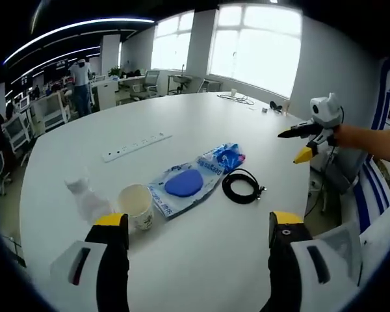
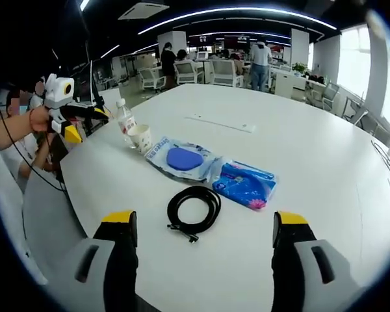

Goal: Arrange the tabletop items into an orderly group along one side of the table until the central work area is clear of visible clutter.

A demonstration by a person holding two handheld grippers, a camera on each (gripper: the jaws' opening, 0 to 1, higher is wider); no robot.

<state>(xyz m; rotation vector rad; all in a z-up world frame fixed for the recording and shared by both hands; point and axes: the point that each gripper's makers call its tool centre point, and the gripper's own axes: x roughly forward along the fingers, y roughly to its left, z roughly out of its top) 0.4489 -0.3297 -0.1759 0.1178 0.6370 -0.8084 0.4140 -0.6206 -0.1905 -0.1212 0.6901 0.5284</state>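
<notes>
The left gripper (image 1: pixel 199 227) hung over the near edge of a wide white table (image 1: pixel 182 123) in a bright open office, its jaws spread apart and holding nothing. On the table, from left to right, lay a plastic bottle (image 1: pixel 86 197), a paper cup (image 1: pixel 136 206), a long plastic bag (image 1: pixel 198 177) slanting up toward the right, and a coiled black cable (image 1: pixel 242 186). A white power strip (image 1: pixel 136 147) lay farther back. The right gripper (image 2: pixel 201 227) also stood open and empty; its view showed the bottle upright (image 2: pixel 125 121).
</notes>
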